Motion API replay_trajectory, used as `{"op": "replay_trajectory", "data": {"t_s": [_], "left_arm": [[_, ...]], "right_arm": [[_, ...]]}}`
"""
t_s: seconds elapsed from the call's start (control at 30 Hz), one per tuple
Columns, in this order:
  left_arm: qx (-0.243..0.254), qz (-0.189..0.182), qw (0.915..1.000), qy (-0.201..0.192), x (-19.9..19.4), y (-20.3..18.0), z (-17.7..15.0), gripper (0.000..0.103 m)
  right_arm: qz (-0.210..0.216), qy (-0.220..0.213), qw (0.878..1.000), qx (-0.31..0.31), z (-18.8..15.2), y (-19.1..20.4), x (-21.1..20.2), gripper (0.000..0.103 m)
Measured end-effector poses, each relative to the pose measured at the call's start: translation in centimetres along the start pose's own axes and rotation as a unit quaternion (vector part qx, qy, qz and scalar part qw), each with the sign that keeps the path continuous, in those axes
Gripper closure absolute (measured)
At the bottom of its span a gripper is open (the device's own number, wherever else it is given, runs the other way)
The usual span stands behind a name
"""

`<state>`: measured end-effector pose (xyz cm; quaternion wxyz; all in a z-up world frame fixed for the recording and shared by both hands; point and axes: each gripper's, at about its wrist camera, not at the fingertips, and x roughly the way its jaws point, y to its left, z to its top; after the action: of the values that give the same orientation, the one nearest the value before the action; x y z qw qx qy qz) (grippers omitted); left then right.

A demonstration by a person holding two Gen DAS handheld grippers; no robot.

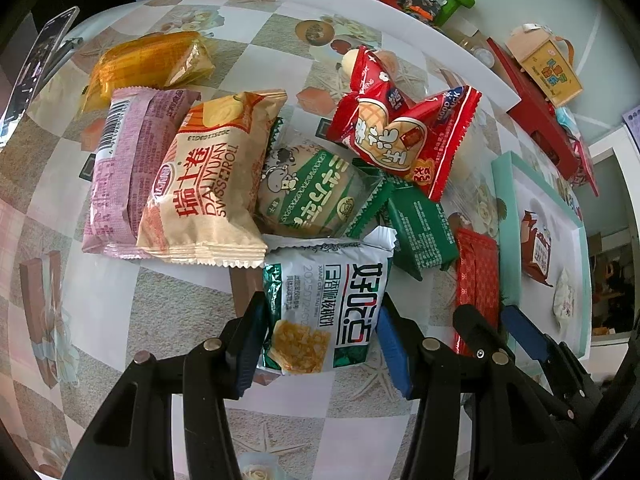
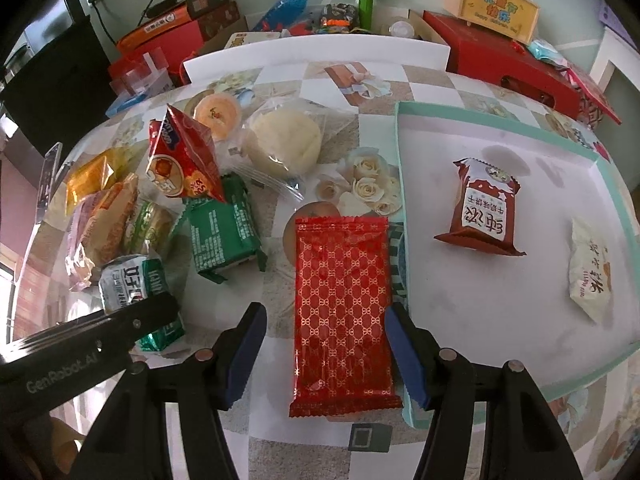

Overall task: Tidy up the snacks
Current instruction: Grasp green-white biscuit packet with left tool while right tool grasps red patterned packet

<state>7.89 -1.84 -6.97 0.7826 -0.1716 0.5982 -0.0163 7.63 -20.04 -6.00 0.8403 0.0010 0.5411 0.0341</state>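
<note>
My left gripper (image 1: 320,340) is open, its fingers either side of a white and green snack pack (image 1: 326,304) lying on the table; the pack also shows in the right wrist view (image 2: 132,284). My right gripper (image 2: 326,348) is open around a flat red patterned packet (image 2: 342,312) beside the mint-rimmed tray (image 2: 400,152). The tray holds a brown-red biscuit pack (image 2: 482,210) and a white pack (image 2: 592,272). A pile of snacks lies left: a Swiss roll pack (image 1: 208,184), a pink pack (image 1: 120,168), a green pack (image 1: 424,232) and a red pack (image 1: 400,128).
A clear-wrapped pale bun (image 2: 282,146) and a yellow pack (image 1: 152,64) lie on the patterned tablecloth. Red boxes (image 2: 504,60), a wooden gift box (image 2: 492,4), a green dumbbell (image 2: 366,0) and a phone (image 1: 38,64) stand around the table's far side.
</note>
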Motion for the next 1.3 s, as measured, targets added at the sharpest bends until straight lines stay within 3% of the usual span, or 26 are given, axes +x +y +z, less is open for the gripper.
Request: {"op": "replay_trajectory", "data": {"t_s": [0.37,0.63,1.0,1.3], "left_arm": [[-0.006,-0.001,1.0,-0.001,-0.2,0.3,-0.1,0.048],[-0.009,-0.001,1.0,-0.001,-0.1,0.3,-0.1,0.048],[-0.013,0.0,0.9999,-0.001,-0.2,0.5,-0.2,0.048],[-0.015,-0.001,0.9999,-0.001,-0.2,0.5,-0.2,0.048]], "right_arm": [[0.025,0.012,1.0,-0.008,-0.3,0.8,0.5,0.035],[0.069,0.016,0.997,-0.013,-0.4,1.1,0.2,0.036],[0.025,0.014,1.0,0.0,-0.2,0.3,0.2,0.038],[0.025,0.013,1.0,-0.008,-0.1,0.5,0.7,0.037]]}}
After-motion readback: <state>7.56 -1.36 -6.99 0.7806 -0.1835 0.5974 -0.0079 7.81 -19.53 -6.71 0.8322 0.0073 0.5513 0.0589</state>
